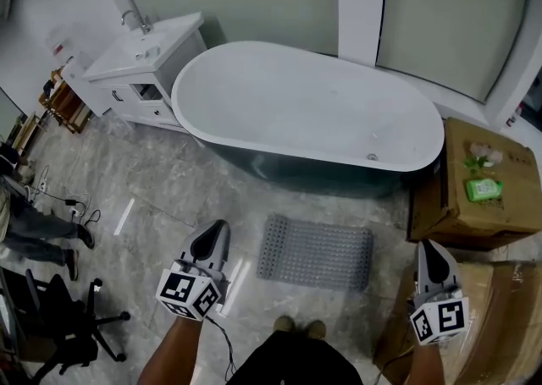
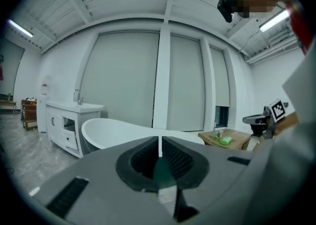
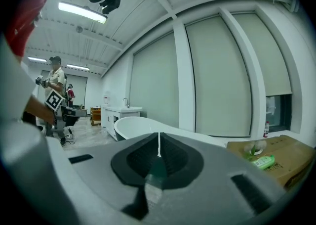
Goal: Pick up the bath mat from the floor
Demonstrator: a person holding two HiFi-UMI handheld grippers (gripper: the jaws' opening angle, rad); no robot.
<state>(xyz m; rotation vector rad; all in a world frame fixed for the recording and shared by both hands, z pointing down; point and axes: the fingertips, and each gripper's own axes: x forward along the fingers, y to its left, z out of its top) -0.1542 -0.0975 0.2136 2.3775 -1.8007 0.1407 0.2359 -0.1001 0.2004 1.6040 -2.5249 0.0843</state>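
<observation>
A grey studded bath mat point(image 1: 315, 252) lies flat on the marble floor in front of the bathtub point(image 1: 305, 112). My left gripper point(image 1: 212, 242) hovers to the mat's left, jaws shut with nothing between them. My right gripper point(image 1: 430, 263) hangs to the mat's right, over the cardboard, also shut and empty. In the left gripper view the closed jaws point(image 2: 160, 146) point level toward the bathtub point(image 2: 118, 132). The right gripper view shows its closed jaws point(image 3: 158, 146) aimed at the bathtub point(image 3: 143, 124) too. The mat is hidden in both gripper views.
A white vanity with a tap point(image 1: 144, 57) stands left of the tub. A cardboard box point(image 1: 474, 184) with a green bottle point(image 1: 483, 189) sits at the right, with more cardboard point(image 1: 500, 324) below it. An office chair point(image 1: 59, 320) and a person's legs point(image 1: 38, 235) are at the far left.
</observation>
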